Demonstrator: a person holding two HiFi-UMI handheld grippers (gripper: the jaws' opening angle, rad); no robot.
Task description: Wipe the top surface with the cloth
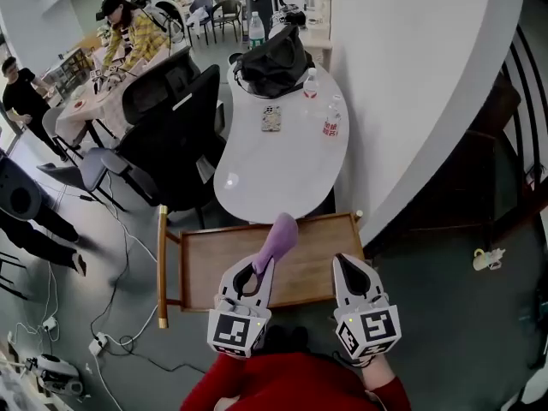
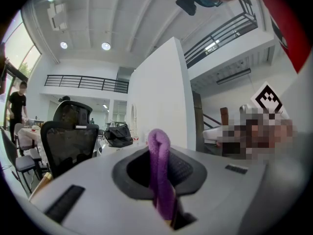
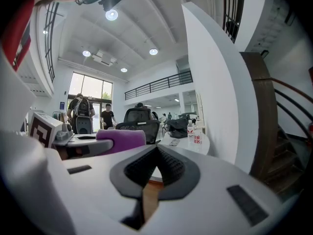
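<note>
A white oval table [image 1: 282, 161] stands beside a curved white wall [image 1: 411, 84]; black office chairs [image 1: 175, 135] sit on grey floor [image 1: 86, 289], round ceiling lights [image 3: 111, 14] above.

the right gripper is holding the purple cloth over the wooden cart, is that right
Not quite: it is the left gripper that is shut on the purple cloth over the wooden cart. The left gripper view shows the cloth pinched between its jaws. The right gripper is shut with nothing in it.

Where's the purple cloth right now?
Head view, left of centre: the cloth is clamped in the left gripper, sticking up above the wooden cart.
</note>
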